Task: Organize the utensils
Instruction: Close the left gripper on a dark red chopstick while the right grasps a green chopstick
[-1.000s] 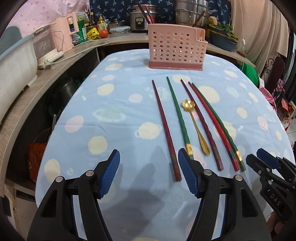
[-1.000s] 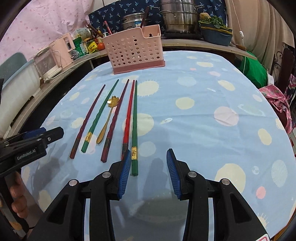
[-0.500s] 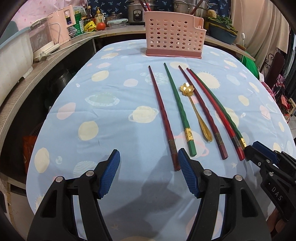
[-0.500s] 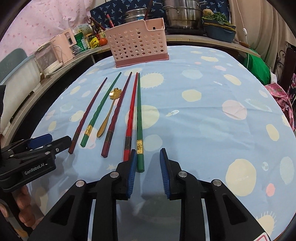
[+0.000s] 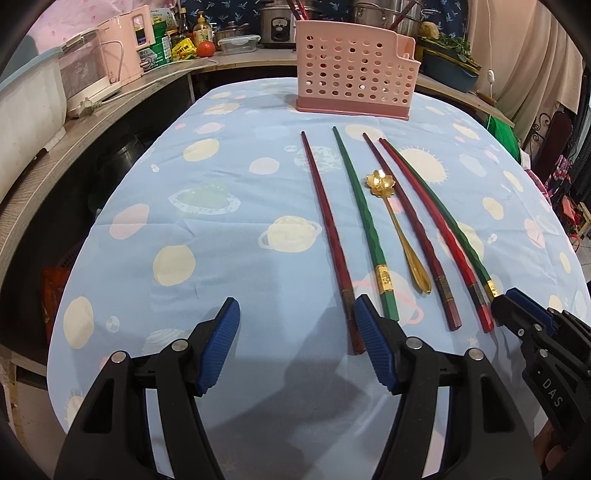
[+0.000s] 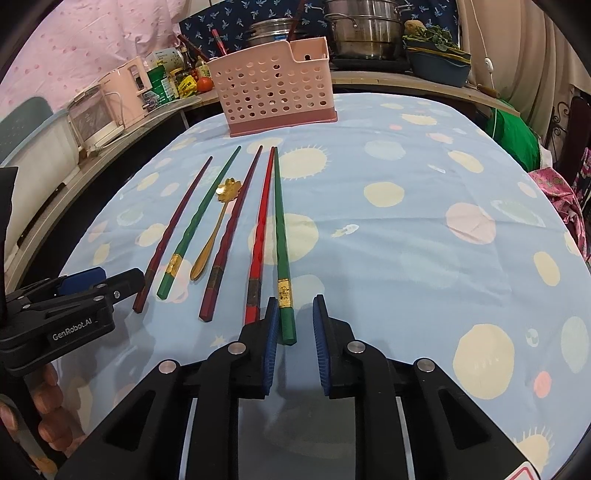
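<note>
Several long chopsticks, dark red, red and green, lie side by side on the blue spotted tablecloth (image 5: pixel 221 258), with a gold flower-bowl spoon (image 5: pixel 397 229) among them. A pink perforated utensil holder (image 5: pixel 356 70) stands at the table's far end. My right gripper (image 6: pixel 295 306) is closing its jaws around the near end of the rightmost green chopstick (image 6: pixel 279 229). The left pad sits against the chopstick and a gap remains at the right pad. My left gripper (image 5: pixel 295 306) is open with nothing between its pads, its right finger covering the near end of the leftmost dark red chopstick (image 5: pixel 325 221).
A counter (image 5: pixel 110 107) along the left carries pink appliances, bottles and a tomato. Steel pots (image 6: pixel 362 33) stand behind the holder (image 6: pixel 277 88). A person's fingers (image 6: pixel 48 402) hold the left gripper's handle. Green and pink cloth (image 6: pixel 517 136) lies past the table's right edge.
The right jaws have narrowed from wide apart to close around the green chopstick's near end, and the gripper has edged forward over it. The left gripper stays open as before.
</note>
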A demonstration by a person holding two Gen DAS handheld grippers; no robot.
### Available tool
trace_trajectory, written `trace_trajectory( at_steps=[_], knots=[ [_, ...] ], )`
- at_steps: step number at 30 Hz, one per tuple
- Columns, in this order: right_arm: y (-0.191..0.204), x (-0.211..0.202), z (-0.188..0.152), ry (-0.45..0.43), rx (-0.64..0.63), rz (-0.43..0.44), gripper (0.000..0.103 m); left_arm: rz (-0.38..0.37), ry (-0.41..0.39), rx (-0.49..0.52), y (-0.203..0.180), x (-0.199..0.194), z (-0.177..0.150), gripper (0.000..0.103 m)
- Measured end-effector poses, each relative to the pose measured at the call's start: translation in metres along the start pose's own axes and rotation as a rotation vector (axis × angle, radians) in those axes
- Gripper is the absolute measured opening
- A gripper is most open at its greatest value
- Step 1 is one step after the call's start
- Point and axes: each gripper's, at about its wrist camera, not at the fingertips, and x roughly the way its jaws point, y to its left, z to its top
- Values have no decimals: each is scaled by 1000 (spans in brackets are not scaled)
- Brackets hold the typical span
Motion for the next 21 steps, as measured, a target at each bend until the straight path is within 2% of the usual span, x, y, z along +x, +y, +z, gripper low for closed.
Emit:
trace_trajectory(
  at_steps=[5, 9, 11, 14, 16, 17, 21],
  knots=[
    [0, 0, 0, 0, 0, 0, 17, -3, 8, 12, -5, 5, -2, 61],
    [1, 1, 2, -1, -6, -1, 17, 11, 4, 26, -8, 8, -4, 56],
    [2, 2, 3, -4, -15, -6, 17, 10, 0, 28, -8, 8, -3, 51],
    [5, 2, 1, -9, -30, -13, 13, 9, -3, 29, -8, 7, -3, 38],
    [6, 3, 2, -11, -33, -16, 10, 9, -3, 30, -8, 6, -3, 25],
    [6, 3, 1, -11, -33, -15, 8, 7, -1, 28, -7, 6, -3, 24],
    [6, 2, 0, -12, -31, -10, 8, 5, 5, 23, -6, 4, -3, 8]
  ],
)
